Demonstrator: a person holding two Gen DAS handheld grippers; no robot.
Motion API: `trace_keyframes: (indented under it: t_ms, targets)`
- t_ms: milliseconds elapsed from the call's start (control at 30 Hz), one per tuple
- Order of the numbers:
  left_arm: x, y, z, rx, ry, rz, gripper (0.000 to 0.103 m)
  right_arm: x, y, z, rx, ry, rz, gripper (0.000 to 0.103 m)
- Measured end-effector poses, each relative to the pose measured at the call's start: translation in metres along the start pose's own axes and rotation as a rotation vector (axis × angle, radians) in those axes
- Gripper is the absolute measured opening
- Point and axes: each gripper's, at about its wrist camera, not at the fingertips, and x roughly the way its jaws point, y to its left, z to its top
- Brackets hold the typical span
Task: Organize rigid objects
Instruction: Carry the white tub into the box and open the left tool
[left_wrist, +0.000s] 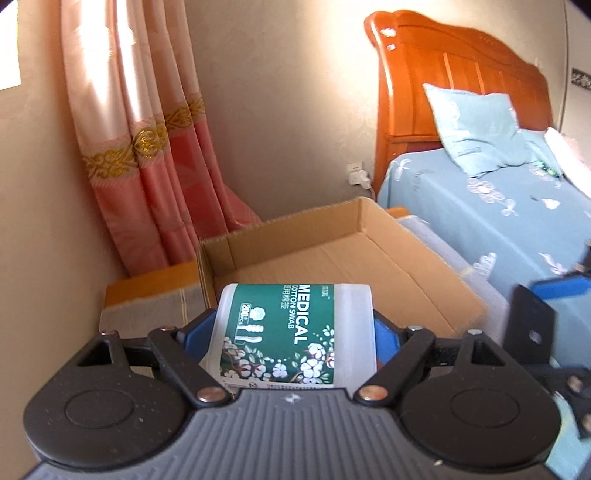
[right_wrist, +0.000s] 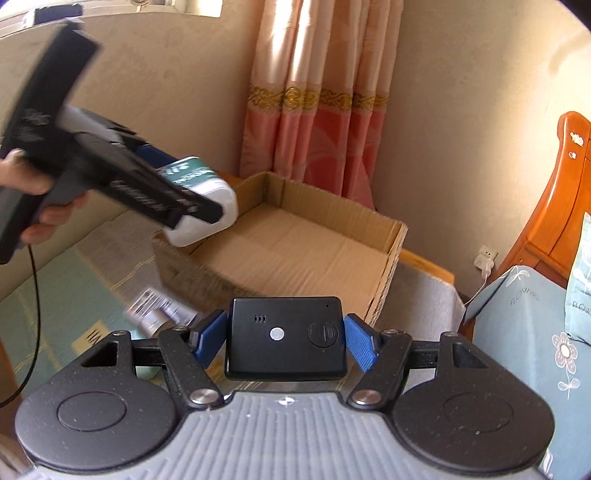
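In the left wrist view, the left tongs (left_wrist: 295, 334) are clamped on a white cotton swab tub (left_wrist: 295, 332) with a green flowered label, its sides pressed by the blue pads (left_wrist: 384, 341). The tub is held in the air just before the near edge of an open cardboard box (left_wrist: 332, 254), which sits on a counter (left_wrist: 155, 302) covered with a pale cloth, in the corner by a pink curtain (left_wrist: 147, 147). To the right stands a bed (left_wrist: 498, 221) with a blue flowered sheet, a pillow (left_wrist: 476, 129) and an orange wooden headboard (left_wrist: 461, 74). In the right wrist view, the right tongs (right_wrist: 286, 339) hold a flat black device (right_wrist: 286, 338) between their blue pads, low over the counter (right_wrist: 74, 280) and just short of the box (right_wrist: 295, 243). At upper left a hand (right_wrist: 33, 195) grips the left tongs (right_wrist: 199, 199), blurred, with the tub (right_wrist: 207, 199) over the box's left wall. A small silver and white tube (right_wrist: 159, 314), blurred, lies on the counter beside the box.
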Motion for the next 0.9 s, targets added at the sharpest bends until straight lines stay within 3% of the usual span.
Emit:
trace_keyframes:
  t_ms: [167, 267, 367, 533, 733, 900]
  targets:
    - [0.043, 0.011, 0.029, -0.047, 0.007, 0.019, 0.085, 0.009, -0.014, 0.011, 0.010, -0.008, -0.020, 0.074]
    - [0.061, 0.017, 0.034, -0.076, -0.030, 0.070, 0.099, 0.011, -0.018, 0.013, 0.012, -0.008, -0.023, 0.074]
    - [0.070, 0.017, 0.032, -0.081, -0.002, 0.111, 0.100, 0.014, -0.021, 0.015, 0.015, -0.001, -0.023, 0.074]
    - [0.054, 0.013, 0.016, -0.077, 0.010, 0.070, 0.100, 0.019, -0.023, 0.016, 0.010, 0.018, -0.023, 0.074]
    - [0.013, 0.007, -0.002, -0.075, -0.021, 0.068, 0.102, 0.025, -0.024, 0.024, 0.018, 0.024, -0.010, 0.074]
    - [-0.016, 0.008, -0.027, -0.133, -0.024, 0.081, 0.102, 0.037, -0.030, 0.038, 0.037, 0.033, -0.002, 0.074]
